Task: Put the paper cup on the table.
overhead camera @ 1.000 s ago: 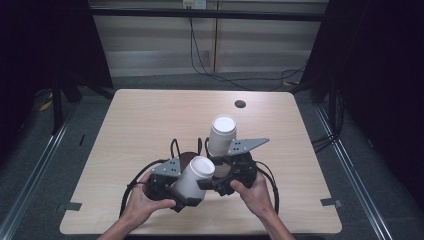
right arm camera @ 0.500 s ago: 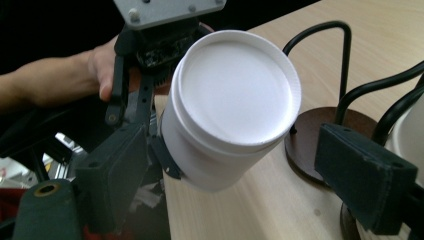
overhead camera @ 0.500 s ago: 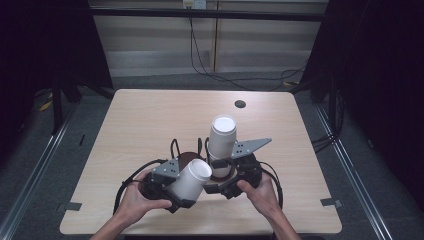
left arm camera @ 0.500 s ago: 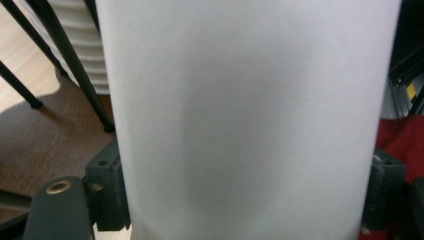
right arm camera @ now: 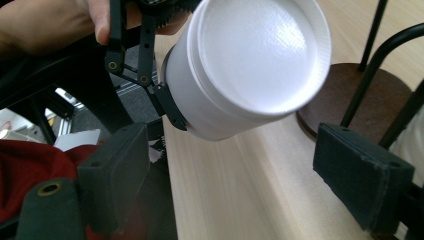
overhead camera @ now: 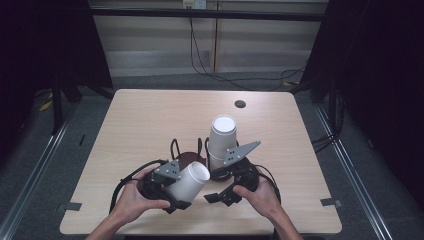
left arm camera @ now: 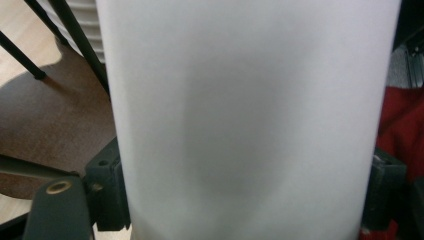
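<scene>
White paper cup [overhead camera: 189,182] sits tilted in the left gripper [overhead camera: 176,192], mouth aimed up & toward table centre, jaws clamped on its wall, just above the near part of the light wooden table [overhead camera: 145,120]. In the left gripper view the cup wall lies between both pads. Right gripper [right arm camera: 250,175], jaws apart w/ nothing between, hangs just beside it. Stack of white paper cups [overhead camera: 221,141] stands upright behind, next to a dark round base w/ black wire hoops [overhead camera: 186,155].

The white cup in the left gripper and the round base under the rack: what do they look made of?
The white cup looks like matte paper or thin foam, hard to tell which: opaque, dull, with a rolled rim. The round base looks like dark brown wood or laminate, with faint grain and low sheen.
</scene>
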